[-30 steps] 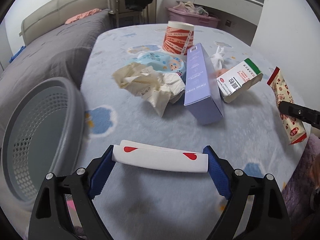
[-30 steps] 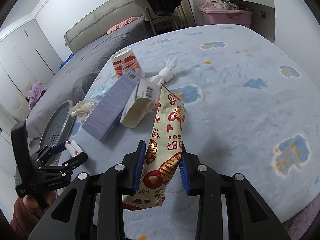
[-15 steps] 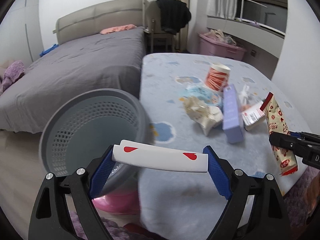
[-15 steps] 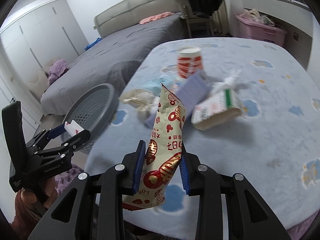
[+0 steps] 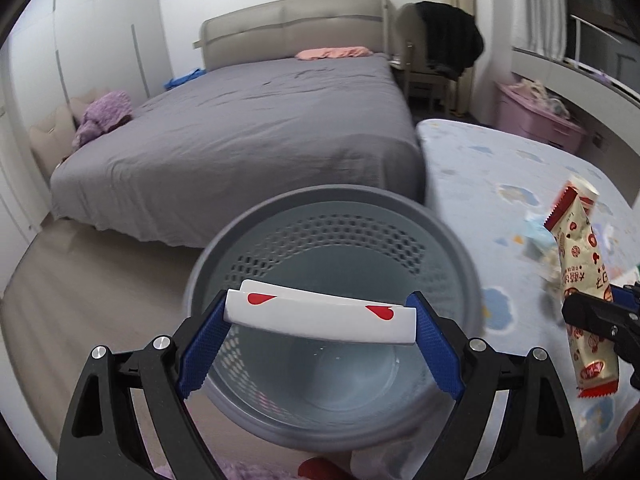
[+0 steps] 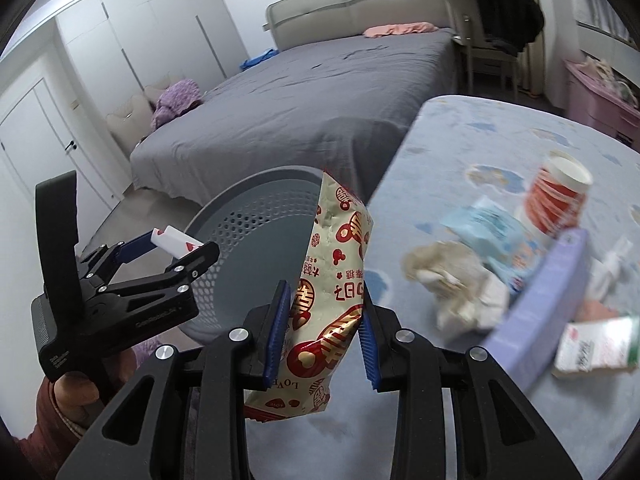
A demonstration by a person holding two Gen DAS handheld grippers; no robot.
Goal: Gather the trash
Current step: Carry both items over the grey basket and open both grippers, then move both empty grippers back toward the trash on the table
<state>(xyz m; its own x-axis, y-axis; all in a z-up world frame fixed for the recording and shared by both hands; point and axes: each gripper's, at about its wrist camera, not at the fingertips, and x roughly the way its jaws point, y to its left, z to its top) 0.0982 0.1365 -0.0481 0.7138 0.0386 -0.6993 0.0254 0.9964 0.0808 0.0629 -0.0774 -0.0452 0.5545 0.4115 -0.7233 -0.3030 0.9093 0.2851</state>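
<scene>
A round grey perforated plastic waste basket (image 5: 332, 320) is being shown standing on the floor against the near left edge of the pale blue, cloud-patterned tabletop (image 5: 500, 168), with its open mouth unobstructed and a grey-covered bed (image 5: 256, 128) lying beyond it. The left gripper (image 5: 320, 320) is being held directly over the basket's mouth, its blue-padded jaws spread wide and pressing on the two ends of a flat white packet with red heart marks (image 5: 320, 314). The right gripper (image 6: 324, 328) is being held just beside the basket's rim, near the tabletop's left edge, its jaws closed narrowly around a cream and red snack wrapper (image 6: 332, 292) that is standing upright between them. On the wrapper the letters "LOVE" and some Chinese characters are being shown, too small to be read further. Farther along the tabletop, the remaining trash is being left in a loose cluster: a red-and-white paper cup (image 6: 560, 204), a crumpled tissue (image 6: 452, 280), a lilac rectangular carton (image 6: 540, 304) and a small white carton (image 6: 596, 344).
</scene>
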